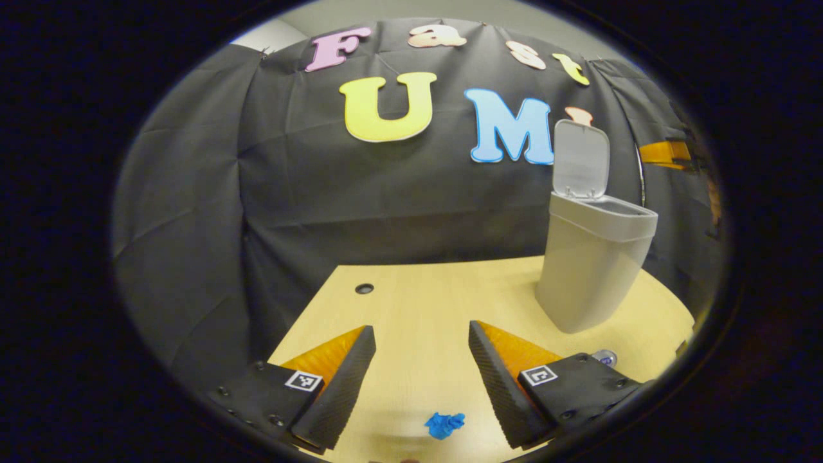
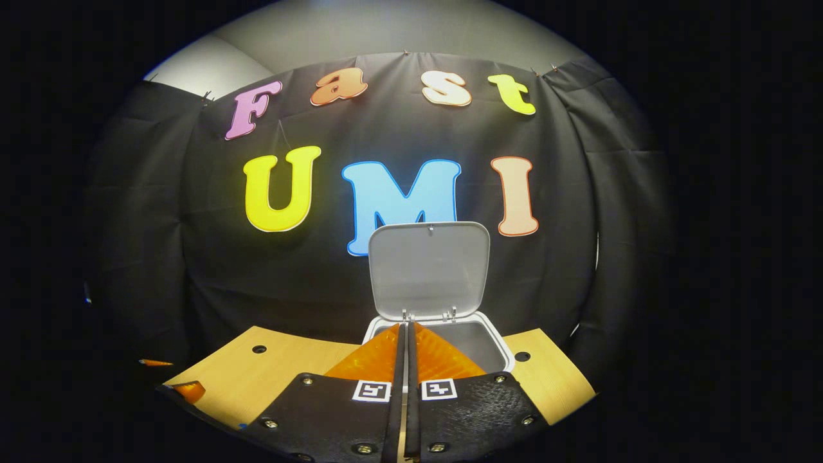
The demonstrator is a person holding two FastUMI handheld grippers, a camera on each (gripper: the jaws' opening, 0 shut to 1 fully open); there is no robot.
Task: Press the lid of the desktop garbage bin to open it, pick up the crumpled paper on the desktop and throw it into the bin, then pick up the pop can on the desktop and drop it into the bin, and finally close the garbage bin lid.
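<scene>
The first step looks done: the bin [image 1: 595, 257] stands with its lid [image 1: 580, 159] swung up on its rear hinge, and what remains, by my reading, is both throws and the closing. Going left to right in the left gripper view, the left gripper [image 1: 421, 379] hovers low over the pale wood-grain desktop [image 1: 418, 302] with its fingers spread wide and nothing between them; their inner faces are ribbed and wedge-shaped. Between them, at about 6 o'clock, the crumpled paper [image 1: 444, 424] lies on the desk, a small blue wad with ragged folds, not yet picked up. At about 4 o'clock a rounded, shiny metallic edge peeks past the finger, likely the pop can [image 1: 605, 357], though too little shows to be sure. The bin sits at 3 o'clock, a tall, smooth, matte grey plastic box tapering downward with rounded corners. In the right gripper view the right gripper [image 2: 406, 334] has its fingers pressed together, gripping nothing, poised just over the bin's front rim at 6 o'clock, the lid upright beyond.
</scene>
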